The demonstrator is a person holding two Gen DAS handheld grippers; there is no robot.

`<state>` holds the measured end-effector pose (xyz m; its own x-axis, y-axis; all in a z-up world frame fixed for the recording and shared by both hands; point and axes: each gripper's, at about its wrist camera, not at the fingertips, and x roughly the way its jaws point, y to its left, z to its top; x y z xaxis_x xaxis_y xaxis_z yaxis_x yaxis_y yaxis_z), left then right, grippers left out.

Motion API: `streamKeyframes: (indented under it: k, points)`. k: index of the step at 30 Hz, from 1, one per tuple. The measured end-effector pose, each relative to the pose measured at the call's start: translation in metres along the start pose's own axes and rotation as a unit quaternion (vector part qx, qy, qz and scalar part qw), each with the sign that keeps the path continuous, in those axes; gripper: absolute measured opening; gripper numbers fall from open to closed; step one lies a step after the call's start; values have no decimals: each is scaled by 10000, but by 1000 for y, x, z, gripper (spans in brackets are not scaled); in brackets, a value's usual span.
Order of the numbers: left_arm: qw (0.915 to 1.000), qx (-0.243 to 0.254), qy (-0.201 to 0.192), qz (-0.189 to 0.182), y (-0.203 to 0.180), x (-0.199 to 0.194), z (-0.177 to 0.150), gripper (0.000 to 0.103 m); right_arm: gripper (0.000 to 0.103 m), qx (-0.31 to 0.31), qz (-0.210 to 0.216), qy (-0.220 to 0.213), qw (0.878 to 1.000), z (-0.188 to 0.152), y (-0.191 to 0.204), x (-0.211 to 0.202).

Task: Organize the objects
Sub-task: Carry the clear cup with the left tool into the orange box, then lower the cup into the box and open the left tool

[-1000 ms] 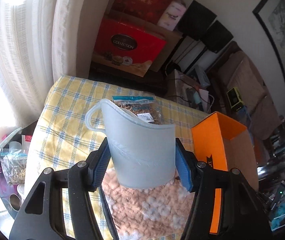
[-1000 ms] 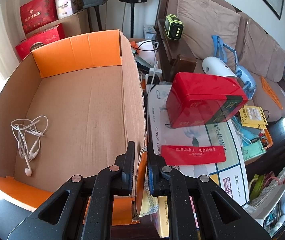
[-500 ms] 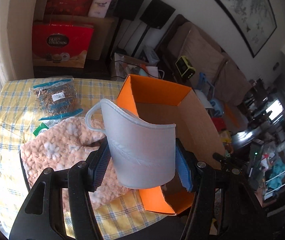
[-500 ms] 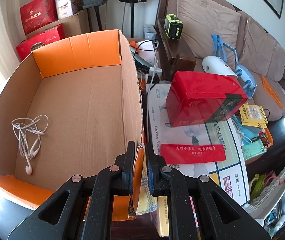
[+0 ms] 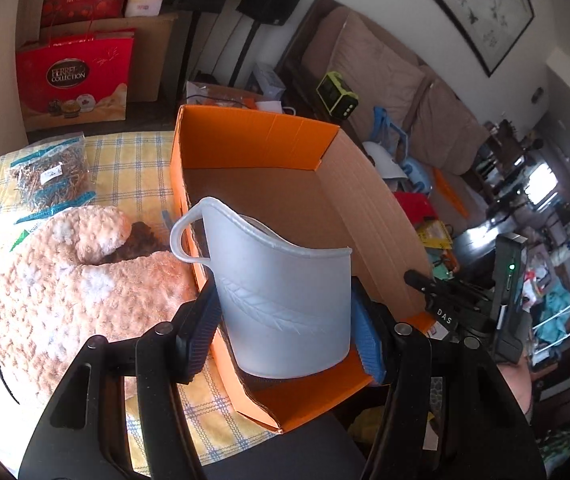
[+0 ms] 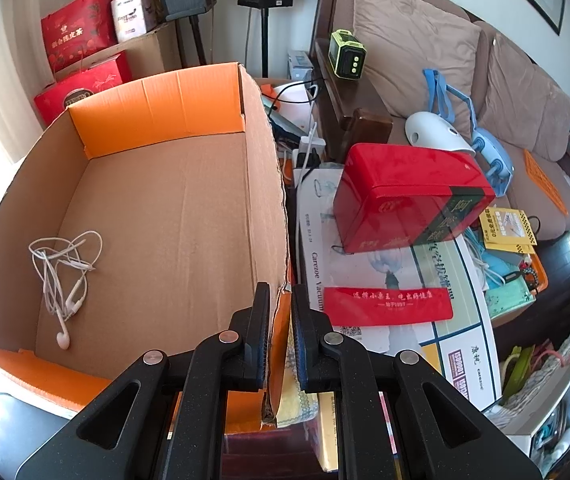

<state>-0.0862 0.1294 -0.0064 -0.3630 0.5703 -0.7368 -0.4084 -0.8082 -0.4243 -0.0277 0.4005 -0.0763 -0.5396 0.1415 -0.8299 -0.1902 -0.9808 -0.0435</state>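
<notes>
My left gripper (image 5: 285, 328) is shut on a frosted white plastic jug (image 5: 281, 300) with a loop handle, and holds it upright above the near left corner of the open cardboard box (image 5: 285, 184). My right gripper (image 6: 280, 316) is shut on the box's right wall (image 6: 273, 216) near its front corner. White earphones (image 6: 65, 272) lie on the box floor at the left. The box floor is otherwise bare.
A fluffy peach blanket (image 5: 65, 292) and a bag of dried herbs (image 5: 53, 172) lie on the yellow checked tablecloth (image 5: 137, 160) left of the box. Right of the box are a red tin (image 6: 409, 196), papers, a sofa (image 6: 445, 60) and clutter.
My left gripper has swung right with the jug, from over the blanket and tablecloth to over the box's near corner. My right gripper has kept its hold on the box wall.
</notes>
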Motion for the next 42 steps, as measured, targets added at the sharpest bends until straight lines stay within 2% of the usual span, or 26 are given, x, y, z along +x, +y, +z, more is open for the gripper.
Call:
streamKeyframes:
  k: [14,26,42]
  points:
    - [9985,406,343,129,-41,45,-7,57,10,28,34,-42,10000,0,-1,-5]
    - [9927,768,663,649,-60,86,-17,57,10,8,79,-21,10000,-3,0,-3]
    - [9829,1118,863,1181,-67,89,-30,57,10,-17,67,-32,10000,-5,0,-3]
